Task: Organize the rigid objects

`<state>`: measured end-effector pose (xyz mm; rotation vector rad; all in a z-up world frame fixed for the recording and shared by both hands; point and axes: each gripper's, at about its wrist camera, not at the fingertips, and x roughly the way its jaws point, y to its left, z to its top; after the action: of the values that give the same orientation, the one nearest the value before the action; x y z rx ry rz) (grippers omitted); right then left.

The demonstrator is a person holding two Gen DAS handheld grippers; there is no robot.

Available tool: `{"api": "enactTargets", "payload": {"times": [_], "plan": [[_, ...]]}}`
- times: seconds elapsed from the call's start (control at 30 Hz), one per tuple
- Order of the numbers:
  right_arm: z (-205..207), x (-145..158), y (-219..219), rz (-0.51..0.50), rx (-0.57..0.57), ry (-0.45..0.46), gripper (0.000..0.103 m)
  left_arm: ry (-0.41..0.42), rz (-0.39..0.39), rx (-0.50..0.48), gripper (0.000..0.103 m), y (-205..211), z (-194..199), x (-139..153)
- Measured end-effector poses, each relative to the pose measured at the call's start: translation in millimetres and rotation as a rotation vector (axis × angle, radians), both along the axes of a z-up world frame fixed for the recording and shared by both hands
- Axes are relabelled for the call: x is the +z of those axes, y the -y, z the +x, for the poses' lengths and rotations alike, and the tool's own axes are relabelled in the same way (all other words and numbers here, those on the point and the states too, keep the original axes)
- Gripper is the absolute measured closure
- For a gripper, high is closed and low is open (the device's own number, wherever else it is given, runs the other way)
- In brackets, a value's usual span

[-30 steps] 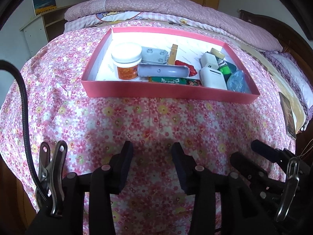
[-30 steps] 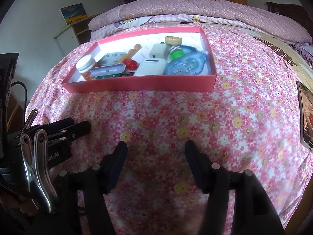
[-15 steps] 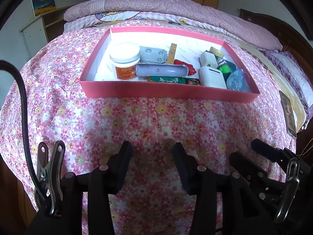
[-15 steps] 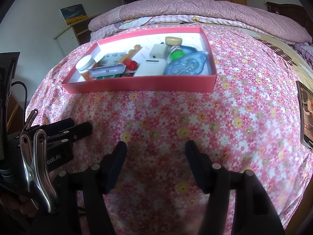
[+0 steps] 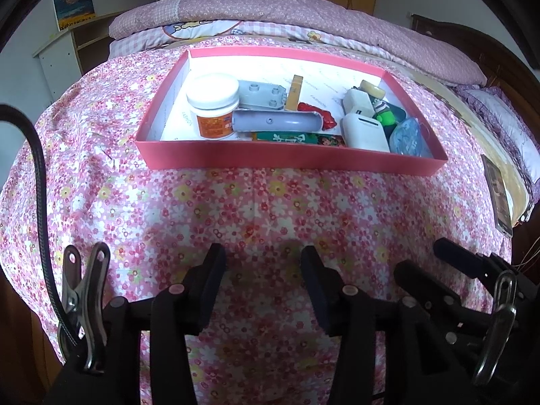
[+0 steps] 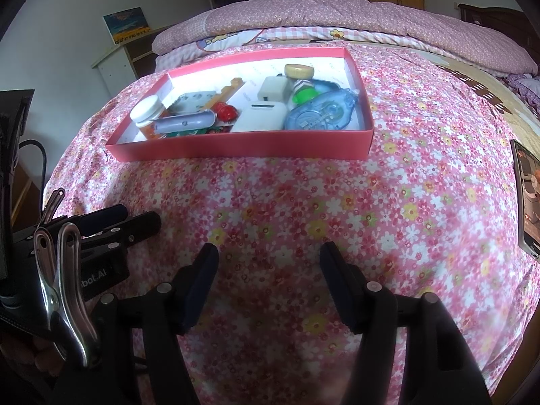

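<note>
A pink tray [image 5: 290,159] [image 6: 236,145] lies on the flowered bedspread ahead of both grippers. It holds several small things: a white-lidded jar [image 5: 212,108] [image 6: 146,111] at the left, a grey tube [image 5: 276,122], a white case [image 5: 362,130] [image 6: 258,118], a blue tape dispenser [image 6: 320,114] [image 5: 410,136] at the right. My left gripper [image 5: 261,266] is open and empty, well short of the tray. My right gripper [image 6: 268,260] is open and empty, also short of the tray. The left gripper's fingers [image 6: 141,224] show at the right wrist view's left edge.
A phone [image 5: 499,199] [image 6: 526,199] lies on the bed at the right. A folded pink quilt [image 5: 303,13] lies behind the tray. A white shelf [image 5: 64,54] stands at the far left. A black cable [image 5: 37,175] hangs at the left.
Both grippers have drifted slightly toward the tray. Both stay open and empty. Nothing in the tray moved.
</note>
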<state>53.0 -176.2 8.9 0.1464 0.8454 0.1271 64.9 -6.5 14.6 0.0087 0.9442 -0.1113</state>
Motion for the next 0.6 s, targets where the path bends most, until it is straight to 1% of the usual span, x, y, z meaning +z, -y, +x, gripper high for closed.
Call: {"api": "enactTargets", "payload": {"times": [0.6], "plan": [[0.3,-0.1,-0.3,0.0,-0.001,0.002,0.038,0.002,0.004,-0.001,0.053,-0.4,-1.2,0.7]]}}
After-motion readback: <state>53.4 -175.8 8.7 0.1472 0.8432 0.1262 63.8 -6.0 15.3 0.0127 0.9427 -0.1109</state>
